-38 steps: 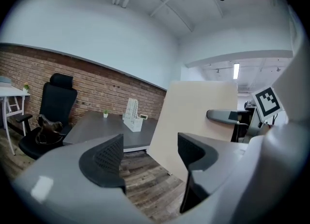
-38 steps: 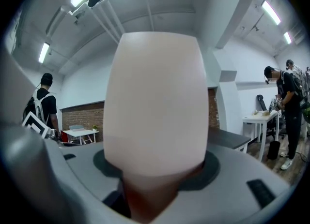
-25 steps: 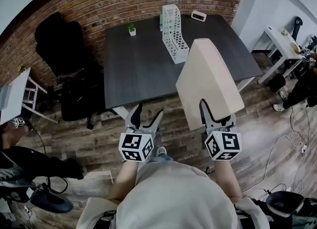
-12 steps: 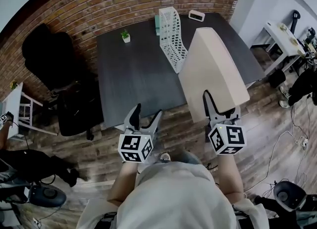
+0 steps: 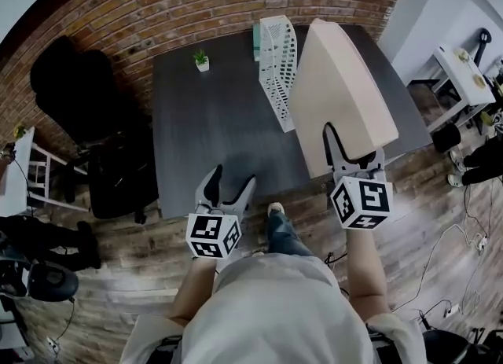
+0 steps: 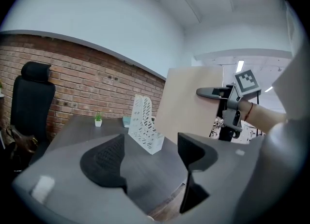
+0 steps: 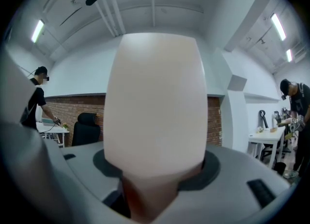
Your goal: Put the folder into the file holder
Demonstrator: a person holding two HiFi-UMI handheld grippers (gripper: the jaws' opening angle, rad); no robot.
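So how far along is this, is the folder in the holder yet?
Not yet. Done: the folder is picked up, clamped in the right gripper. In hand: it is held up near the white file holder on the table. Left: sliding it into the holder. The left gripper is open and empty.

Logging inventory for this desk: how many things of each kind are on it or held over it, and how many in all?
folder: 1
file holder: 1
potted plant: 1
teal object: 1
Total: 4
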